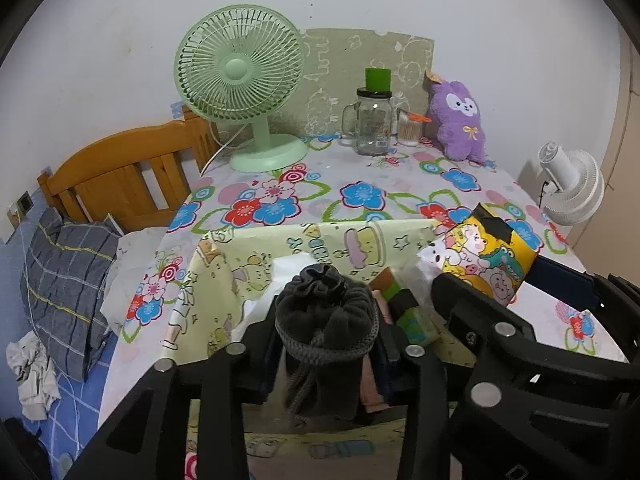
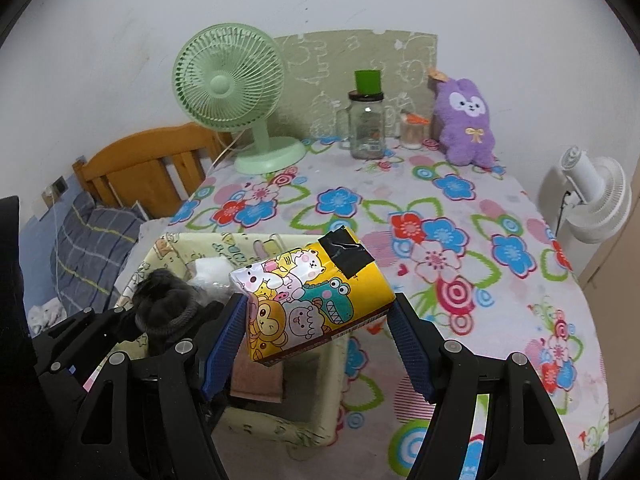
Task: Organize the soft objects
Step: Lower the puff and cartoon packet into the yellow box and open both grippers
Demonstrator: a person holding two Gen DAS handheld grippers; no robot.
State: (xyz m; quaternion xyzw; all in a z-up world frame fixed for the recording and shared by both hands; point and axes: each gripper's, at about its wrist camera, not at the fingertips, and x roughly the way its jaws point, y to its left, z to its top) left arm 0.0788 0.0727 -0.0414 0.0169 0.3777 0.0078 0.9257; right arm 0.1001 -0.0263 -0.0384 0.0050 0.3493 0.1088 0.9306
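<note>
A dark grey drawstring pouch (image 1: 326, 312) stands upright inside the pale yellow fabric box (image 1: 304, 236), among a white pack, a green item and pink cloth. My left gripper (image 1: 326, 336) flanks the pouch. A strip of pink cloth shows between the pouch and the right-hand finger, so the pads look clear of it. My right gripper (image 2: 320, 320) is shut on a yellow tissue pack (image 2: 316, 300) printed with cartoon animals. It holds the pack tilted above the box's right rim (image 2: 192, 240), close beside the pouch (image 2: 168, 304).
The floral-covered table (image 2: 440, 240) carries a green fan (image 1: 240, 80), a glass jar with a green lid (image 1: 374, 124), a cotton swab tub (image 1: 408, 128) and a purple plush rabbit (image 1: 460, 120) along the back wall. A white fan (image 1: 572, 188) stands at the right. A wooden headboard (image 1: 120, 176) and checked pillow (image 1: 68, 280) lie to the left.
</note>
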